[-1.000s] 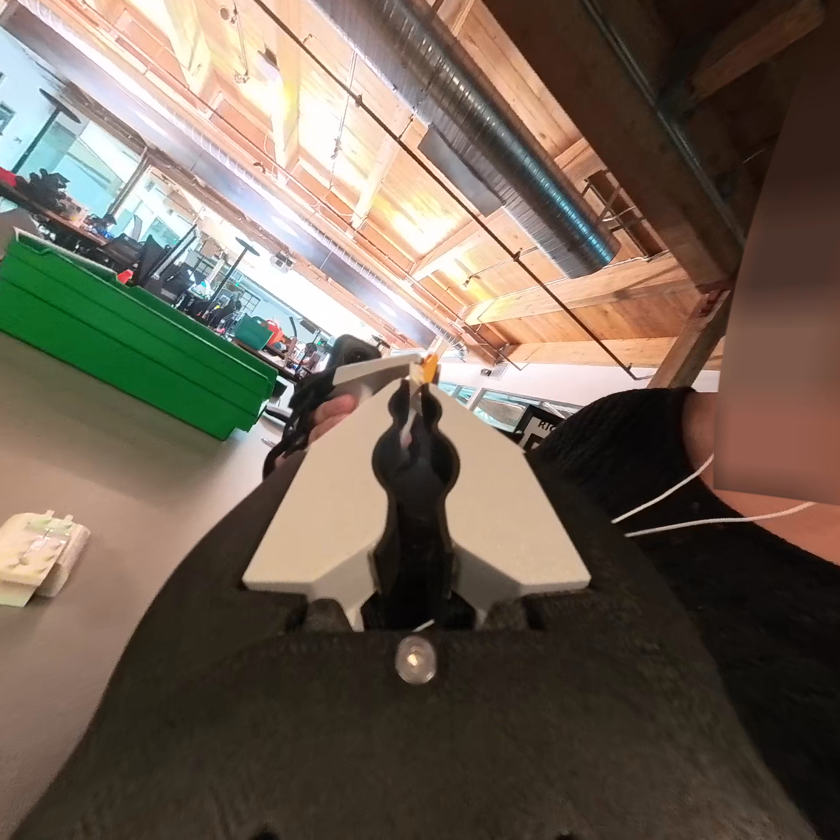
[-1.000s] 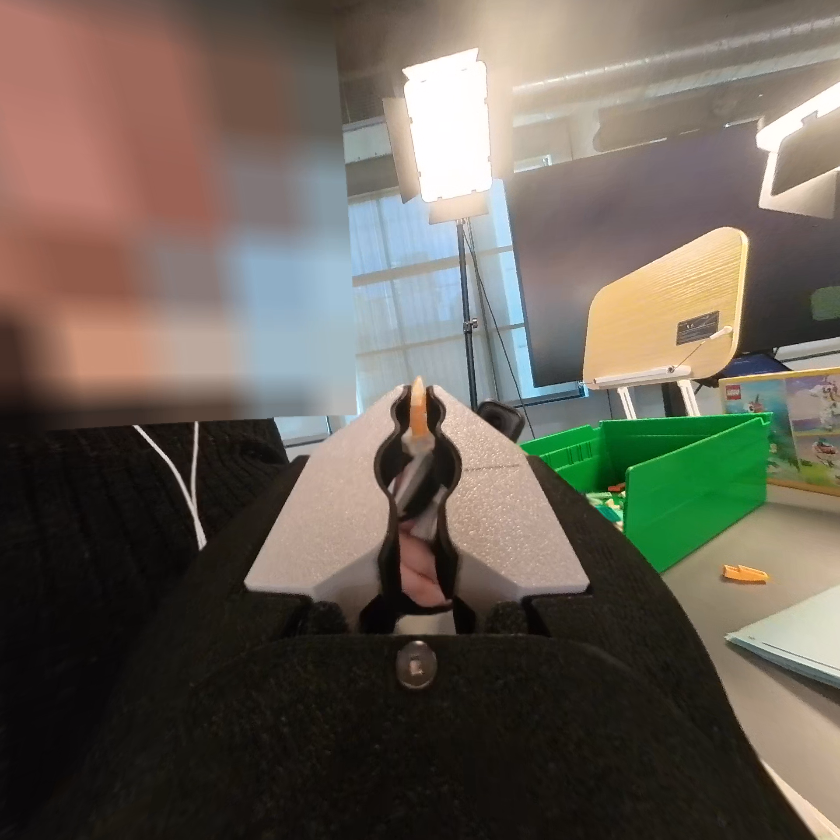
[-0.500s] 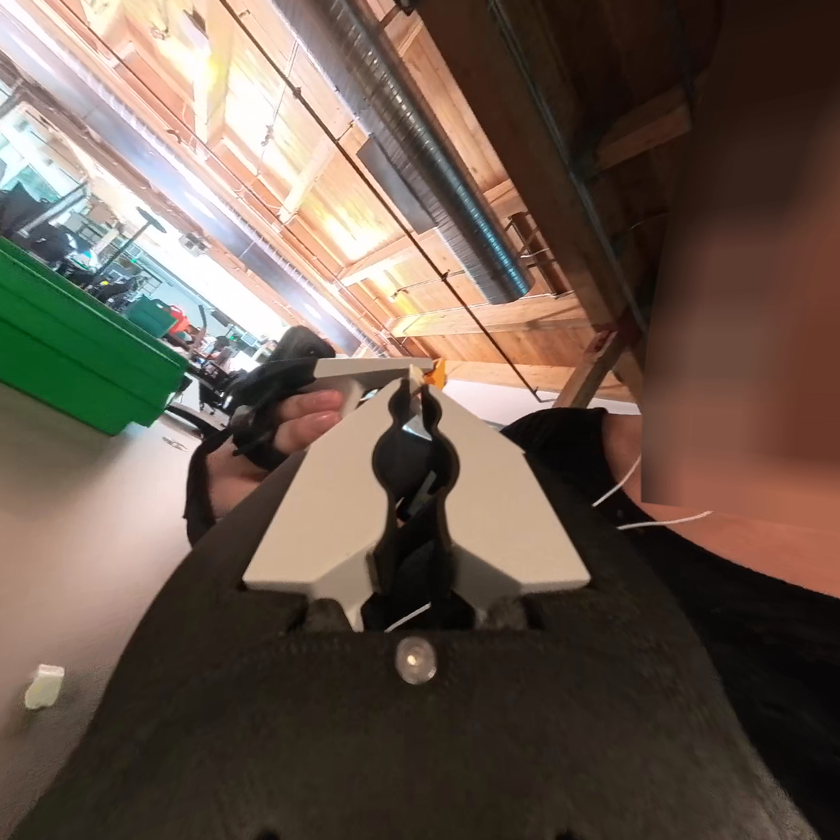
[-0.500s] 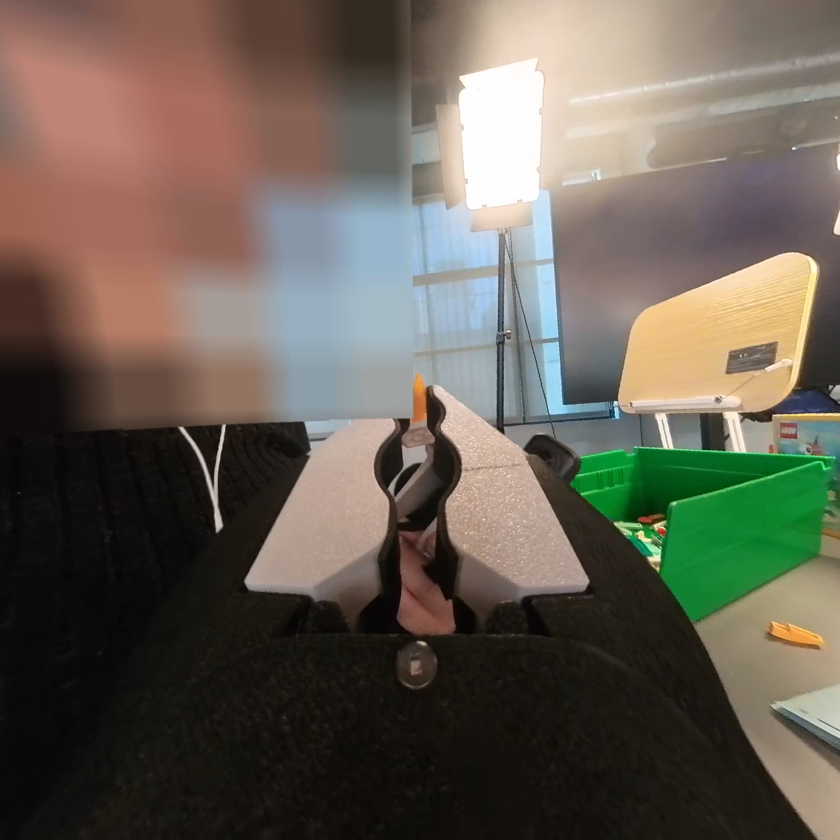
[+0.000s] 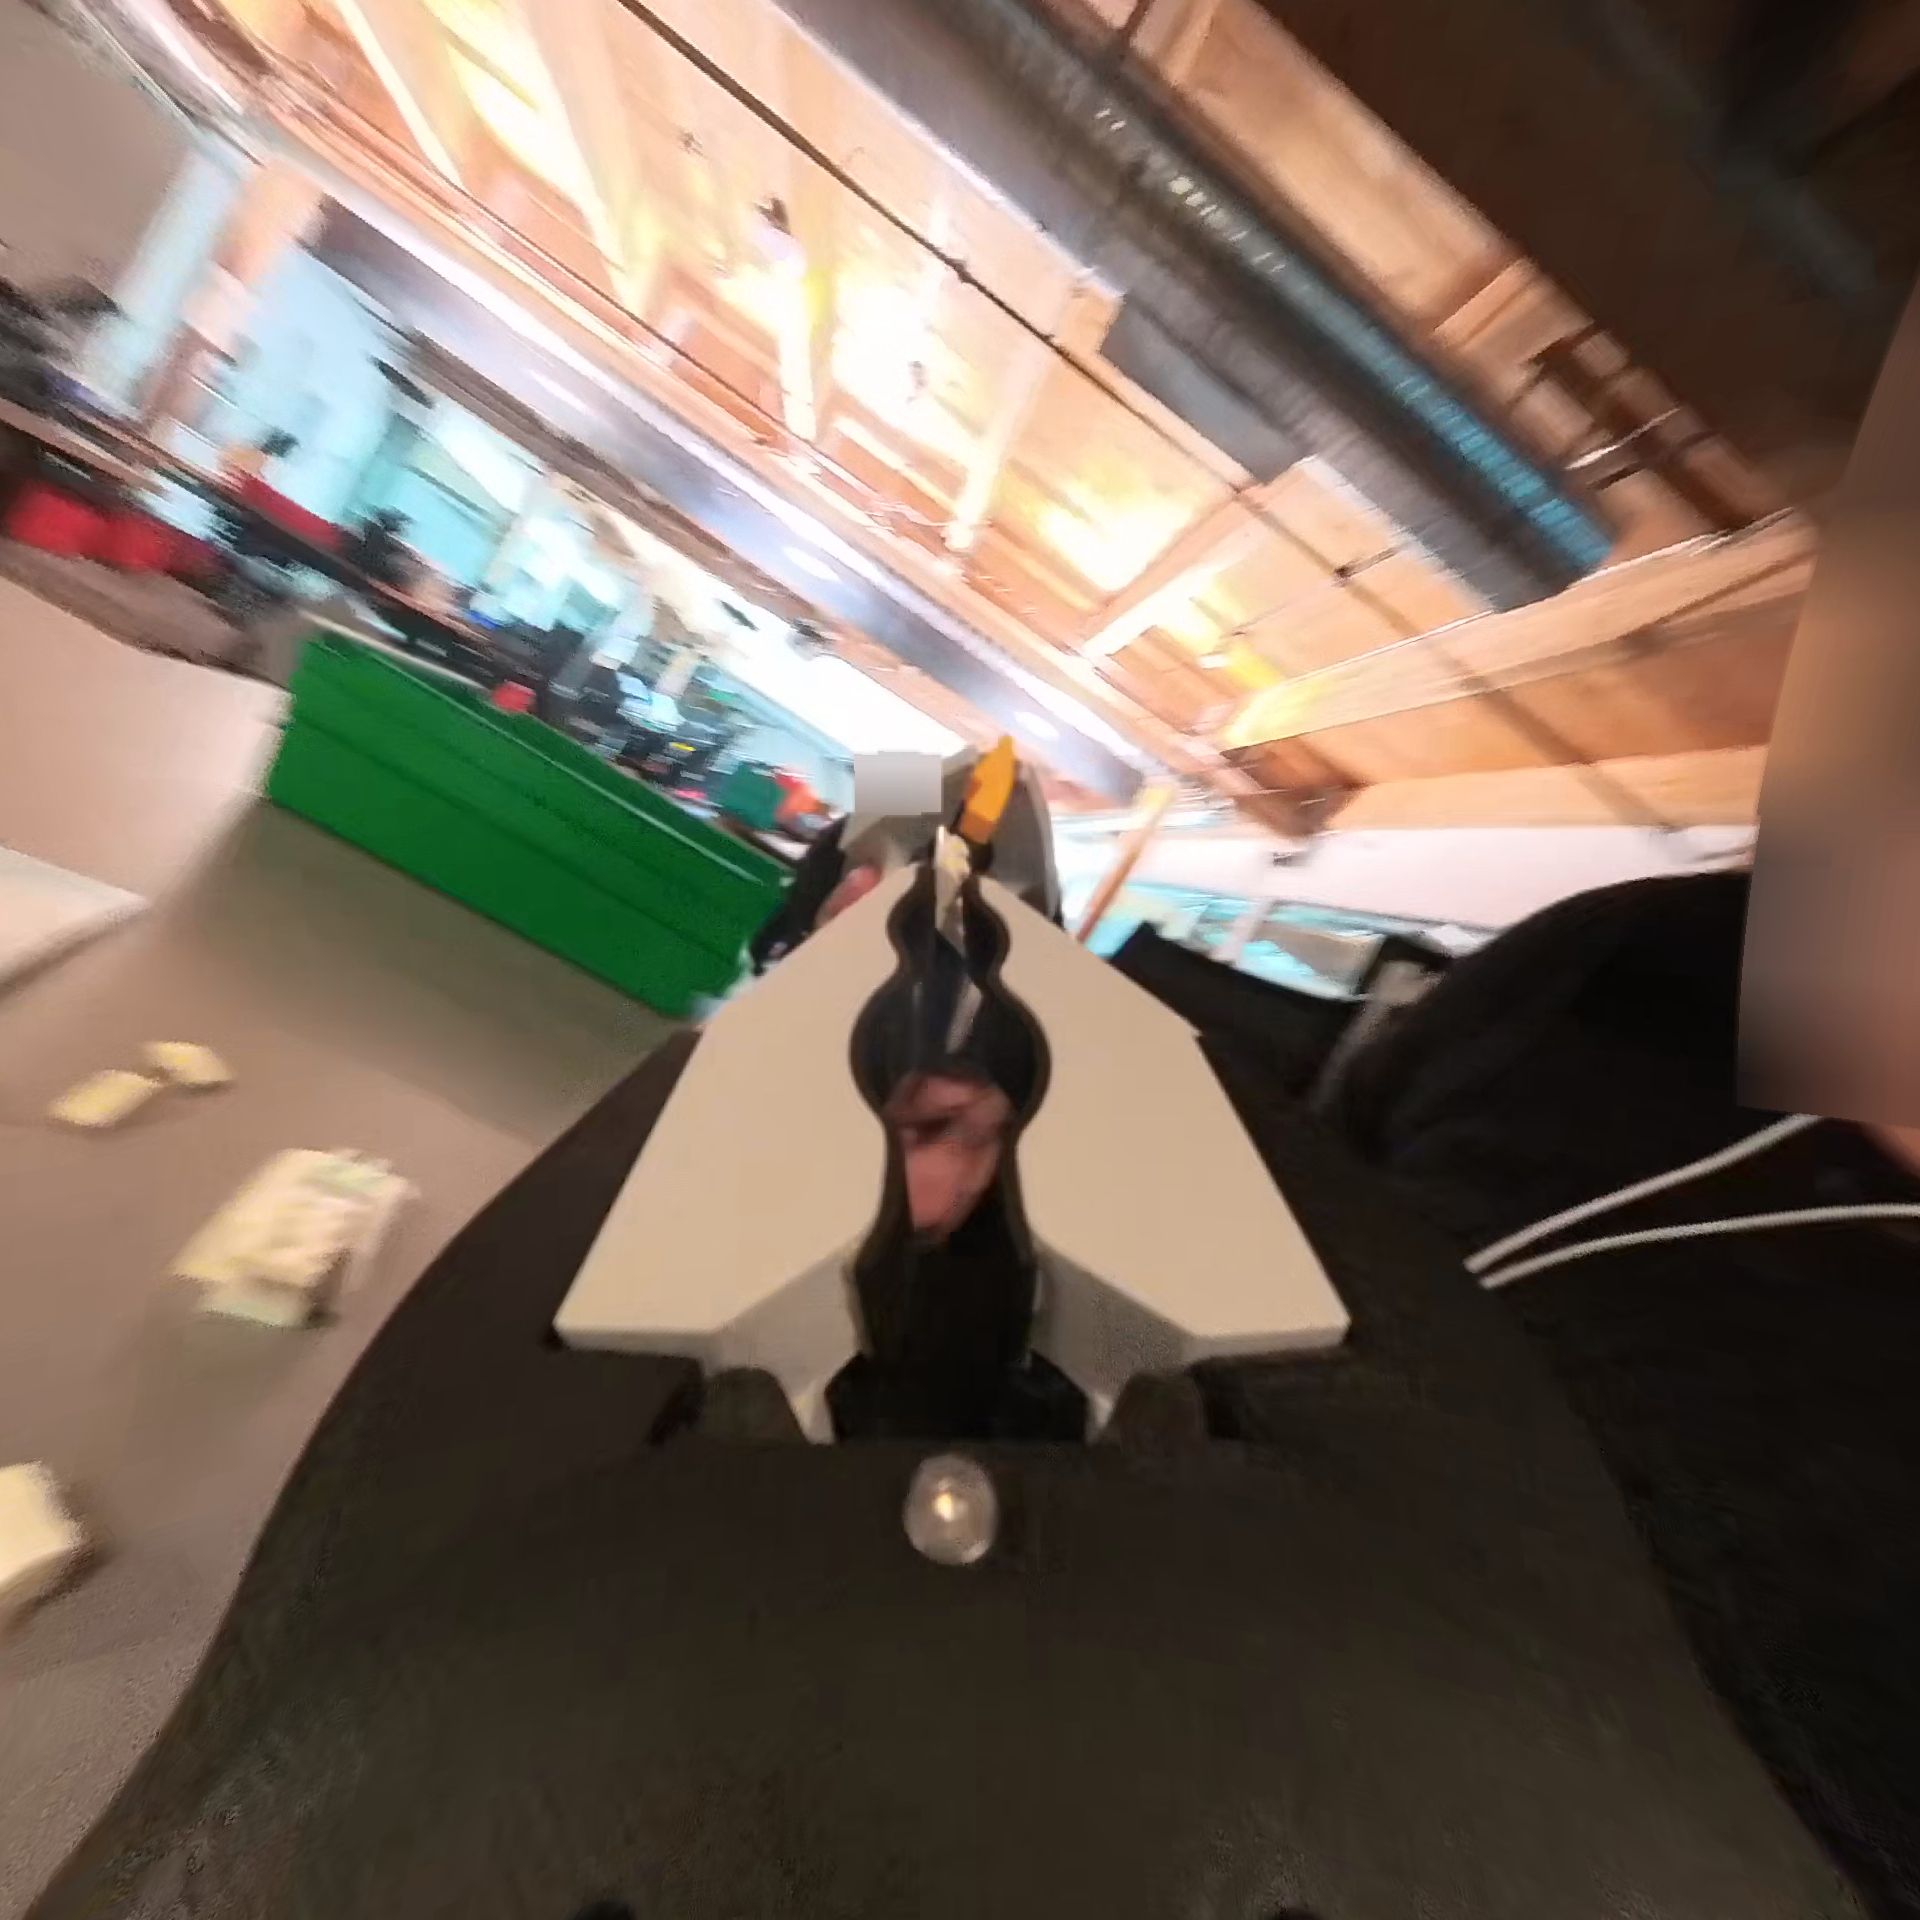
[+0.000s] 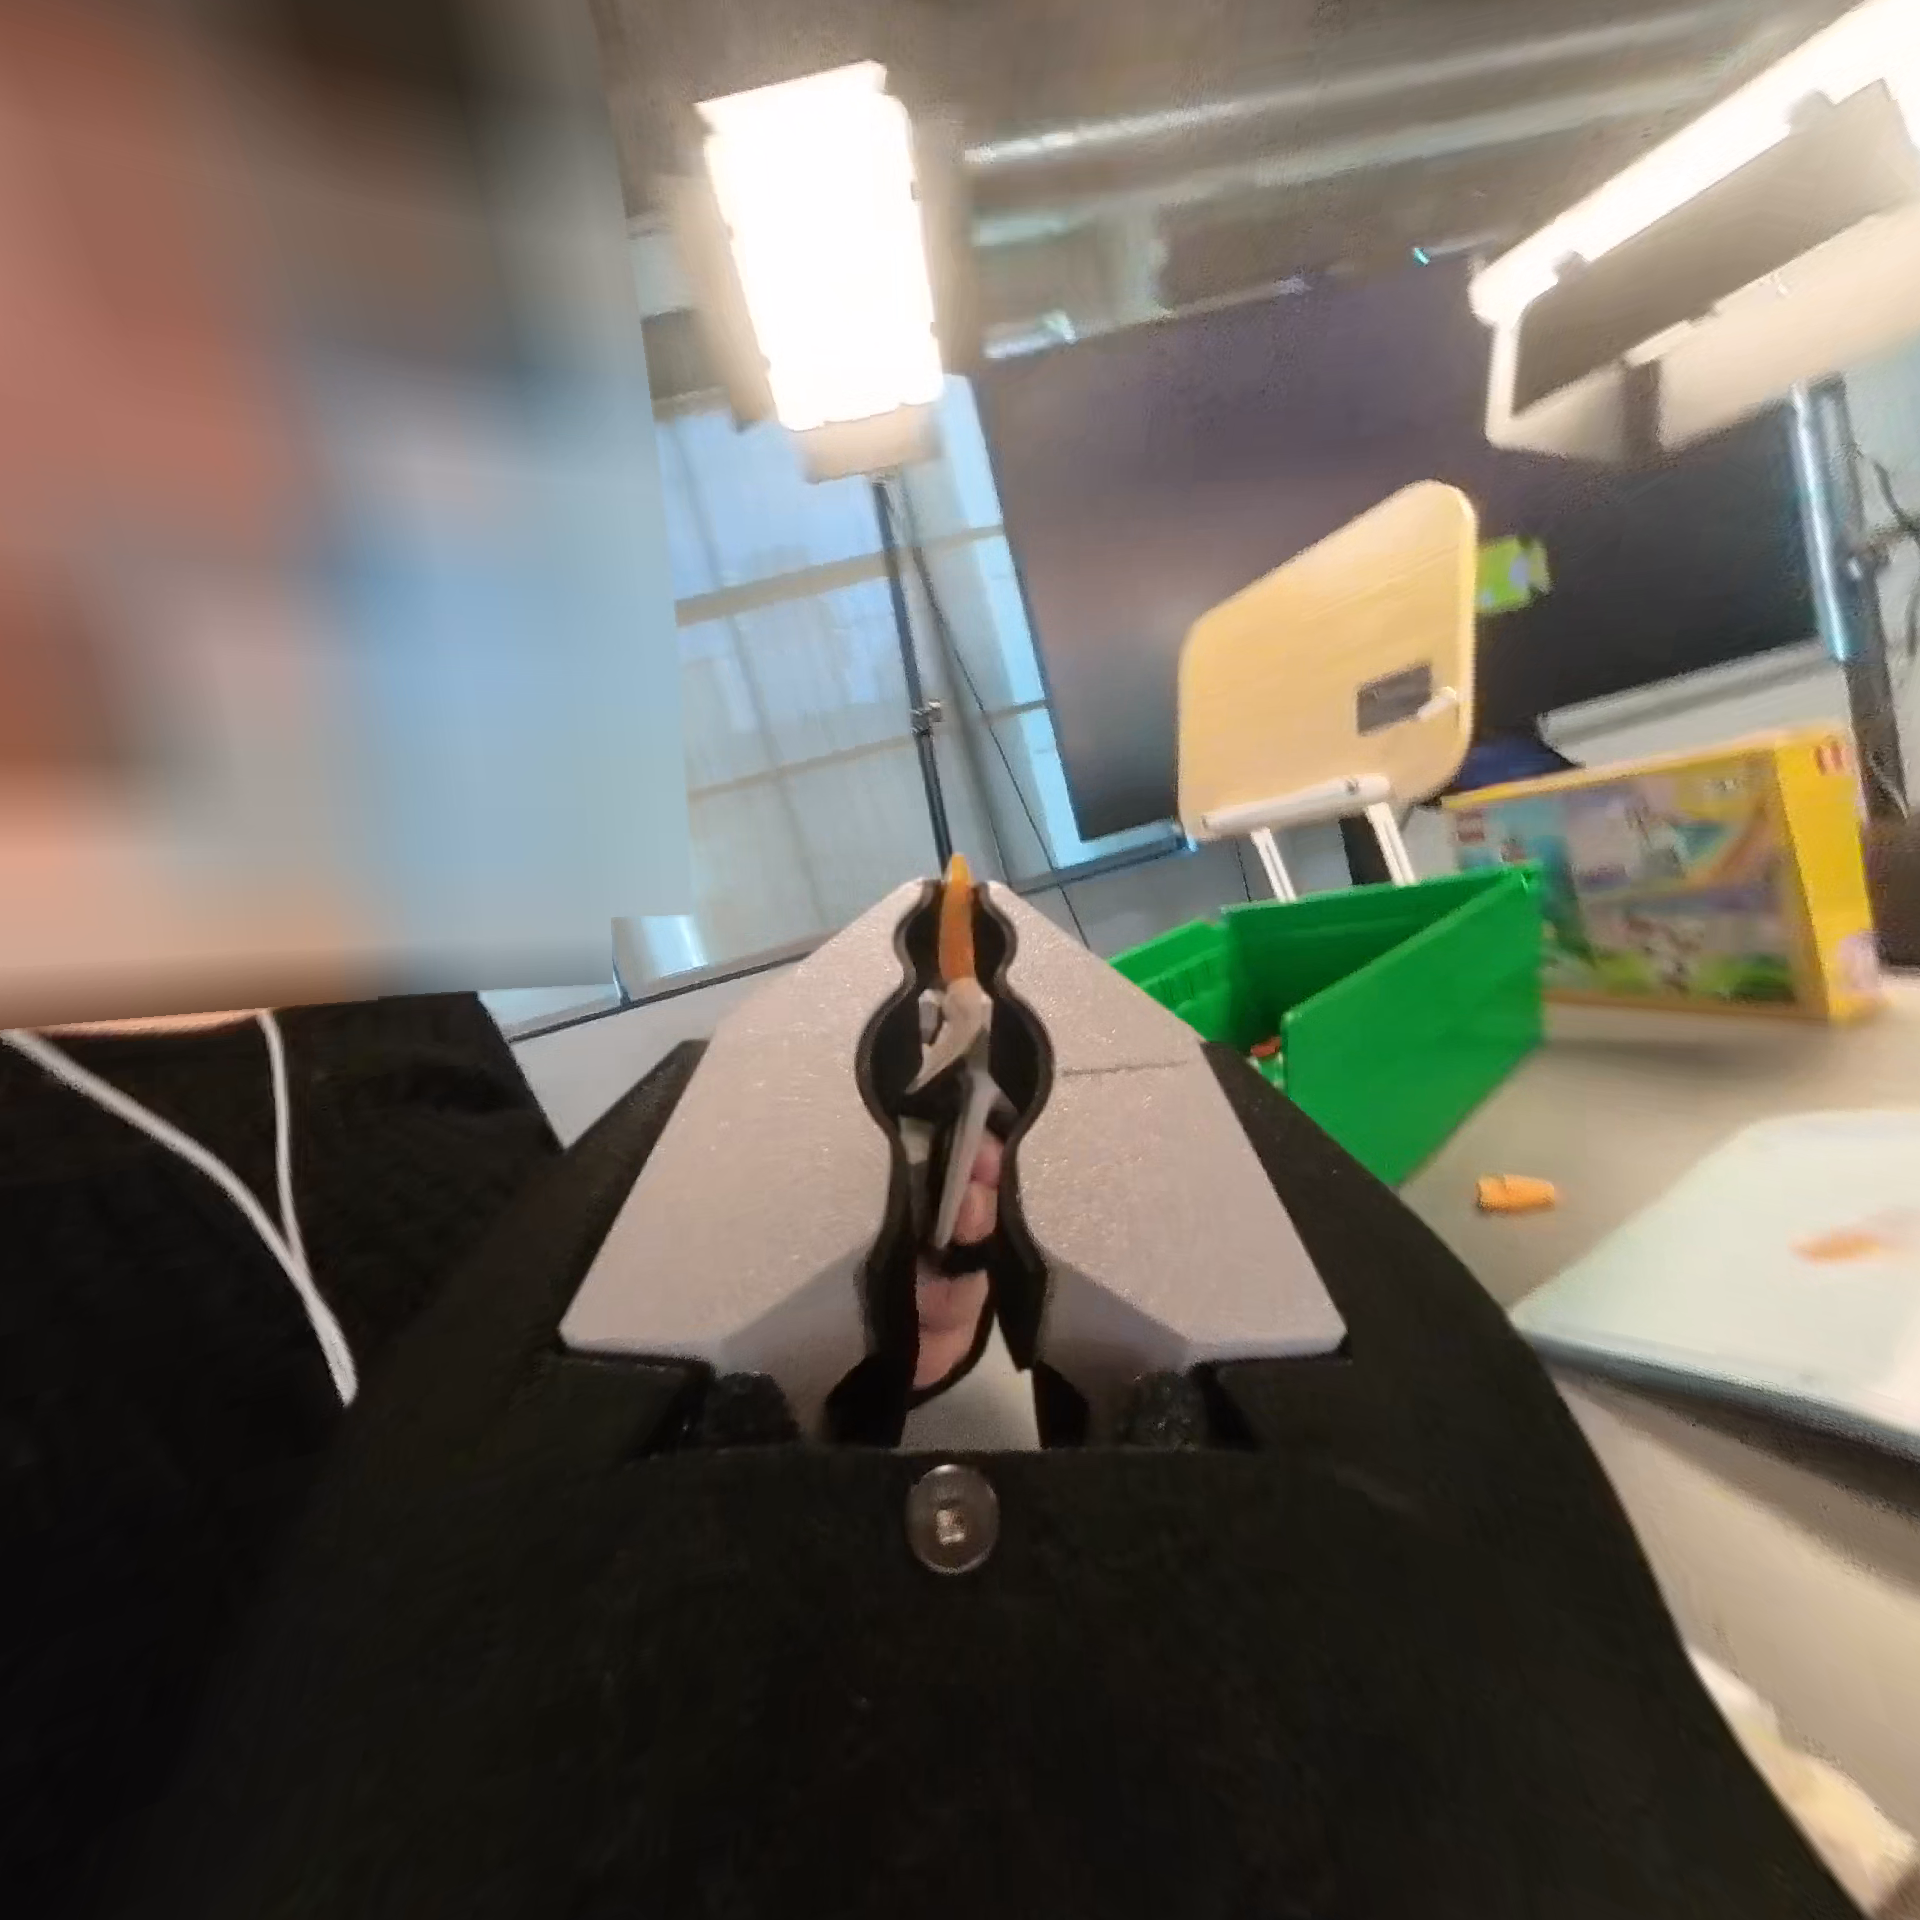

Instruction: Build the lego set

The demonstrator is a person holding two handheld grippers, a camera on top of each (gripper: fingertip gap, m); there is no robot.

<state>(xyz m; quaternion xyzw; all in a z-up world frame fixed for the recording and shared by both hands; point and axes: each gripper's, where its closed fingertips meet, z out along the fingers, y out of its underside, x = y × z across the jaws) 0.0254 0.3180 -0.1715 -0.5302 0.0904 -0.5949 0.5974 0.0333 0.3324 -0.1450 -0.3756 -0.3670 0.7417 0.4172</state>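
Note:
Both grippers are held up in front of a person's black sweater, tip to tip. My left gripper (image 5: pixel 948 871) is shut on a thin white lego piece (image 5: pixel 941 854). Just beyond it sits a small orange piece (image 5: pixel 987 792), with the other gripper's white fingers (image 5: pixel 1023 831) behind. In the right wrist view my right gripper (image 6: pixel 956 891) is shut on that orange piece (image 6: pixel 956 920). A white-grey part (image 6: pixel 951 1029) and a hand show through the gap between its fingers. Whether the orange and white pieces are joined is hidden.
A green bin (image 5: pixel 499 821) stands on the grey table, with white lego sub-builds (image 5: pixel 291 1236) and loose white bits (image 5: pixel 130 1086) nearer. The right wrist view shows the green bin (image 6: pixel 1392 997), a yellow lego box (image 6: pixel 1662 894), a loose orange piece (image 6: pixel 1517 1192), a pale booklet (image 6: pixel 1714 1247) and a wooden stand (image 6: pixel 1340 665). The tips of both grippers are at nearly the same place.
Both views have swung and are motion-blurred; the left view turned back toward the table, the right view tilted so the lego box appears. Both grippers stay shut, tips together.

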